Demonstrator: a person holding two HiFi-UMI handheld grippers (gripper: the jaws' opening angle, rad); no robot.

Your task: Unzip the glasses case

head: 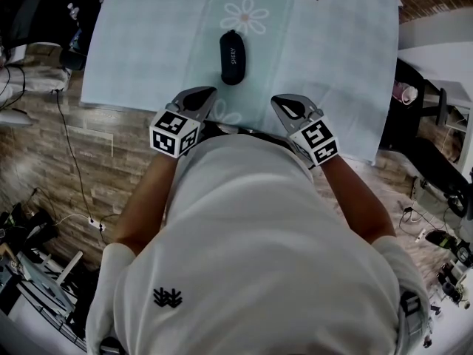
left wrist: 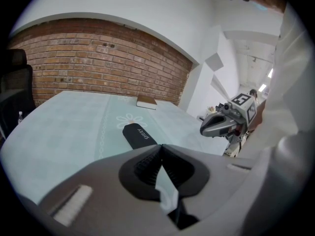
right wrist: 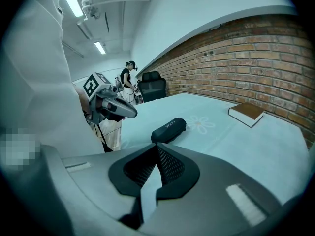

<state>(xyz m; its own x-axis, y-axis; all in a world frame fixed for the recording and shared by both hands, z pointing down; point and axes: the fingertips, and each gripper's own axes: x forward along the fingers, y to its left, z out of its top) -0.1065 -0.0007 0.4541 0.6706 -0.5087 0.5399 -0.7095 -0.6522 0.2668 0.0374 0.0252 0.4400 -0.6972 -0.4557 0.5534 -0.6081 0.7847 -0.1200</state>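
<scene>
From my remote seat I see a counter [head: 148, 50] covered in a pale blue-green cloth, with a white daisy print [head: 245, 15] at the middle. A red brick wall [left wrist: 98, 68] runs behind the counter and white walls stand to the side. A wood-plank floor [head: 44, 161] with loose black cables [head: 70, 154] lies below, and a black office chair [left wrist: 15, 82] stands at one end. A brown hardcover book [right wrist: 247, 113] lies flat near the far edge by the bricks. The black oblong glasses case [head: 232, 57] with white lettering rests flat on the cloth just on the near side of the daisy, its long axis pointing away from me. It looks closed. My bare forearms reach out from a white shirt [head: 251, 257] and hold both tools over the near edge of the counter, tips angled slightly inward toward the case. The left gripper [head: 205, 93] hovers left of the case and short of it, apart from it. Its fingers [left wrist: 142, 167] are pressed together at the tips and grip nothing. The right gripper [head: 281, 103] hangs to the right, also clear of the case. Its fingers [right wrist: 170, 167] likewise meet at the front and are empty.
</scene>
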